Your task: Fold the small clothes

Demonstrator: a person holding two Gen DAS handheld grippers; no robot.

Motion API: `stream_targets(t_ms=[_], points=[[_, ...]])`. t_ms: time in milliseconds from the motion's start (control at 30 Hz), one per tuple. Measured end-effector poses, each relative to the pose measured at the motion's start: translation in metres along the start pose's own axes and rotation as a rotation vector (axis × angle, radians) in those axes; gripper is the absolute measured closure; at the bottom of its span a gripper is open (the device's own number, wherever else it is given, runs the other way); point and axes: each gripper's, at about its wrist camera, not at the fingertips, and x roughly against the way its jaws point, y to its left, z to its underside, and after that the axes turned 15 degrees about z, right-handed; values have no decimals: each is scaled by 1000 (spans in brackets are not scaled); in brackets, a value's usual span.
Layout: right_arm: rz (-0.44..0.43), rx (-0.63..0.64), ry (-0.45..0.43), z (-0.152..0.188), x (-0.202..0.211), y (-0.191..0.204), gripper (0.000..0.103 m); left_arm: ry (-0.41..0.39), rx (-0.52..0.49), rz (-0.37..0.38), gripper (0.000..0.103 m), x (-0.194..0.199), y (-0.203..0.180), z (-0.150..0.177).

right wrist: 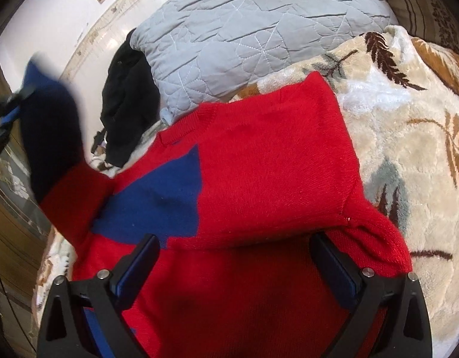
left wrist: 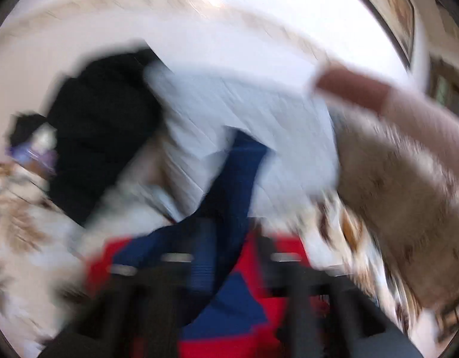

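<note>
The red and blue sweater [right wrist: 259, 161] is spread on the leaf-patterned blanket [right wrist: 408, 155], near its pillow-side edge, only partly folded. One sleeve [right wrist: 53, 137] is seen raised; whether the left gripper [left wrist: 226, 261] clamps it cannot be told. The right gripper [right wrist: 235, 256] is held apart above the sweater.

Knitted sweater [right wrist: 259, 164]: was red with blue patches.
Quilted pillow [right wrist: 244, 29]: was pale grey.
Plush blanket [right wrist: 408, 149]: was cream with brown leaf print.
Crumpled garment [right wrist: 127, 104]: was black.
</note>
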Motion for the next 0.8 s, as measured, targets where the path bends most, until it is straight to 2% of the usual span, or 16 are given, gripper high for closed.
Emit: stream_targets(t_ms=[33, 100, 167, 267, 367, 467, 533, 600, 633, 667, 700, 733, 800], points=[[-10, -10, 1, -1, 2, -2, 1, 50, 19, -23, 16, -15, 2, 12], [-36, -29, 30, -2, 10, -6, 1, 144, 67, -134, 16, -37, 22, 44], [-66, -53, 48, 0, 23, -11, 1, 132, 130, -225, 16, -24, 56, 69], [-103, -144, 56, 0, 45, -28, 1, 54, 254, -331, 16, 14, 106, 92], [-171, -252, 72, -13, 52, -38, 1, 4, 372, -384, 16, 35, 150, 106], [-243, -327, 107, -35, 44, -33, 1, -7, 407, -378, 16, 34, 174, 117], [-220, -323, 123, -51, 29, -25, 1, 12, 386, -377, 16, 28, 183, 123], [-100, -323, 189, -58, -1, -25, 2, 30, 344, -394, 16, 21, 185, 132], [-58, -365, 235, -57, -19, -32, 14, 27, 341, -394, 17, 16, 184, 132], [-14, -367, 230, -61, -23, -34, 25, 22, 346, -390, 17, 18, 182, 132], [62, -309, 222, -68, -20, -28, 63, 21, 351, -386, 19, 18, 189, 132], [114, -238, 220, -73, -16, -19, 95, 19, 350, -388, 22, 17, 197, 133], [177, -164, 193, -76, -7, -10, 94, 23, 346, -398, 23, 11, 199, 133]])
